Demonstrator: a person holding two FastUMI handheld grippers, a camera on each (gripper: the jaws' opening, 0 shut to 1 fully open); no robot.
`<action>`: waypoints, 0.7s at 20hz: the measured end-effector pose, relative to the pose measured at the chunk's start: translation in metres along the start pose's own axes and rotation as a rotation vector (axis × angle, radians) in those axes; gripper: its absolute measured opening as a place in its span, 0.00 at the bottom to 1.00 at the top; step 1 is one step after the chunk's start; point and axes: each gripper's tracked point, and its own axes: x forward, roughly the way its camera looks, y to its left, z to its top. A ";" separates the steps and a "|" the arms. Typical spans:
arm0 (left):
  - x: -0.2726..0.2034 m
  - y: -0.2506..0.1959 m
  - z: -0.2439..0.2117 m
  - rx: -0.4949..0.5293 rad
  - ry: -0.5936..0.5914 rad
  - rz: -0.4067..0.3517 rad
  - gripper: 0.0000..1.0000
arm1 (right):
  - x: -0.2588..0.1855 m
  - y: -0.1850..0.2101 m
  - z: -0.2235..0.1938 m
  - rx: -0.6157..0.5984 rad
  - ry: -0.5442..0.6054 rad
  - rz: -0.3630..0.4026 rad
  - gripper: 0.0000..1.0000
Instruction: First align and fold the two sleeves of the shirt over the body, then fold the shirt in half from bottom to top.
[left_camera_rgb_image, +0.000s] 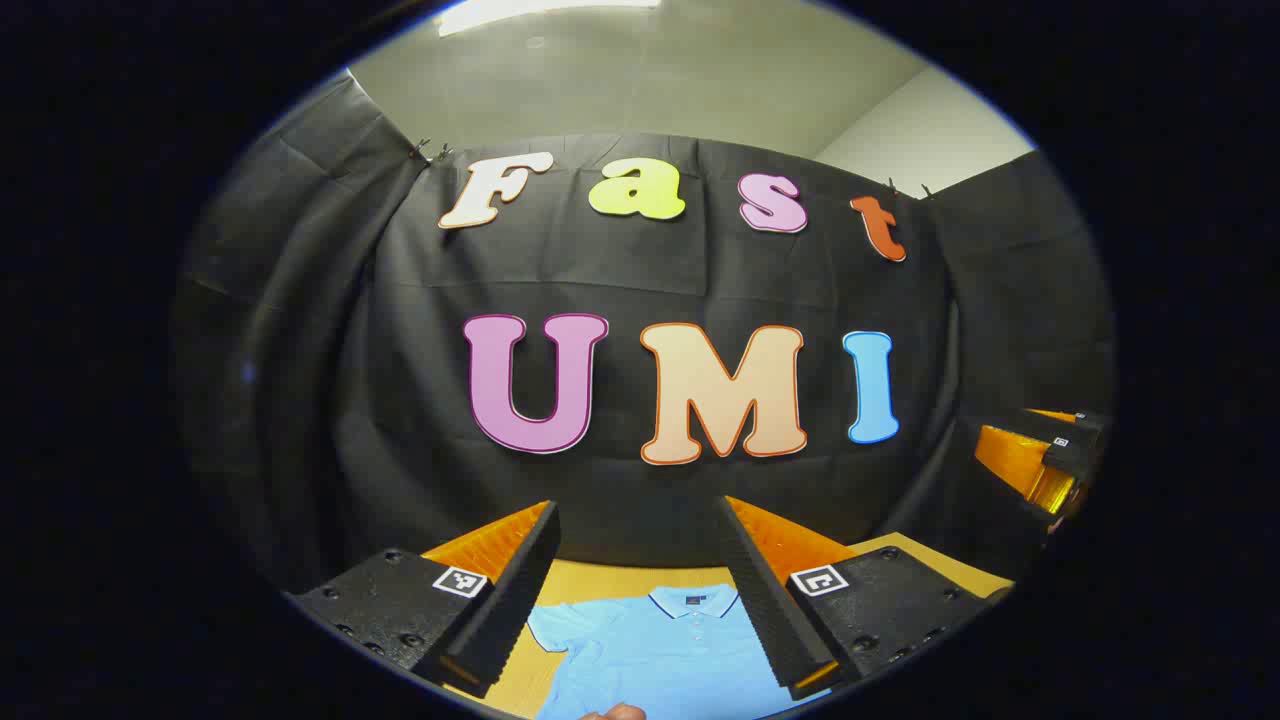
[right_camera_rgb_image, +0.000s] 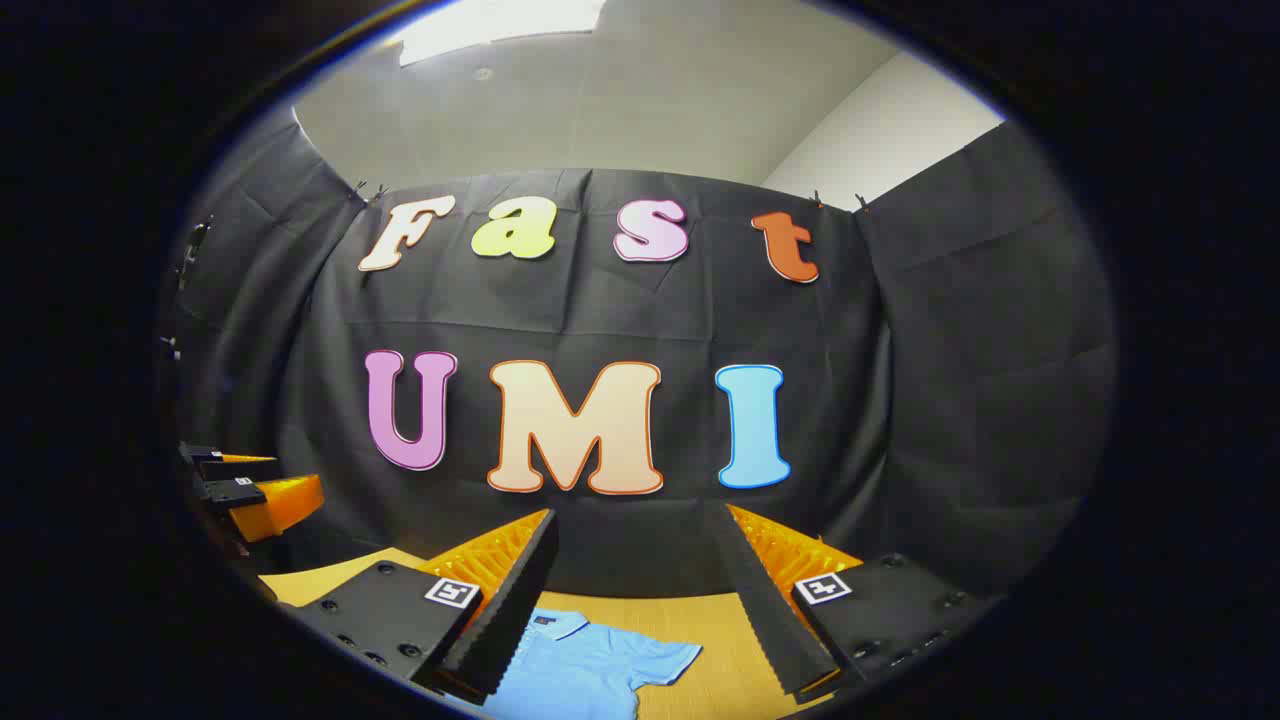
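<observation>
My left gripper (left_camera_rgb_image: 638, 520) is held up off the table with its jaws spread wide and nothing between them; in the left gripper view its two fingers rise from about 7 and 5 o'clock. Between them, low at 6 o'clock, lies the light blue polo shirt (left_camera_rgb_image: 660, 650), flat on the wooden table (left_camera_rgb_image: 590, 580), collar toward the black cloth wall (left_camera_rgb_image: 400, 400) and buttoned placket in the middle. One short sleeve spreads out toward 7 o'clock, just beside my left finger. A bit of a hand (left_camera_rgb_image: 612, 712) peeks in at the very bottom edge, over the shirt.

My right gripper (right_camera_rgb_image: 640, 525) is likewise raised and spread apart, gripping nothing. In the right gripper view the polo shirt (right_camera_rgb_image: 580, 665) sits at 6 to 7 o'clock, partly behind the left-hand finger, with its other short sleeve reaching toward 5 o'clock on the bare table (right_camera_rgb_image: 720, 640).

Each gripper shows in the other's view: the right one at 3 o'clock (left_camera_rgb_image: 1040, 460), the left one at 9 o'clock (right_camera_rgb_image: 250, 490), both well apart from the shirt.
</observation>
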 end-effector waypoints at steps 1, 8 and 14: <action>0.000 0.001 0.002 0.004 -0.005 -0.002 0.94 | 0.001 -0.001 0.000 0.000 0.000 -0.002 0.98; -0.003 0.005 0.000 0.015 0.000 0.005 0.94 | 0.005 0.005 0.002 -0.007 -0.005 0.016 0.98; -0.008 0.009 0.003 0.023 -0.005 0.025 0.94 | 0.008 0.002 0.001 -0.008 -0.002 0.025 0.98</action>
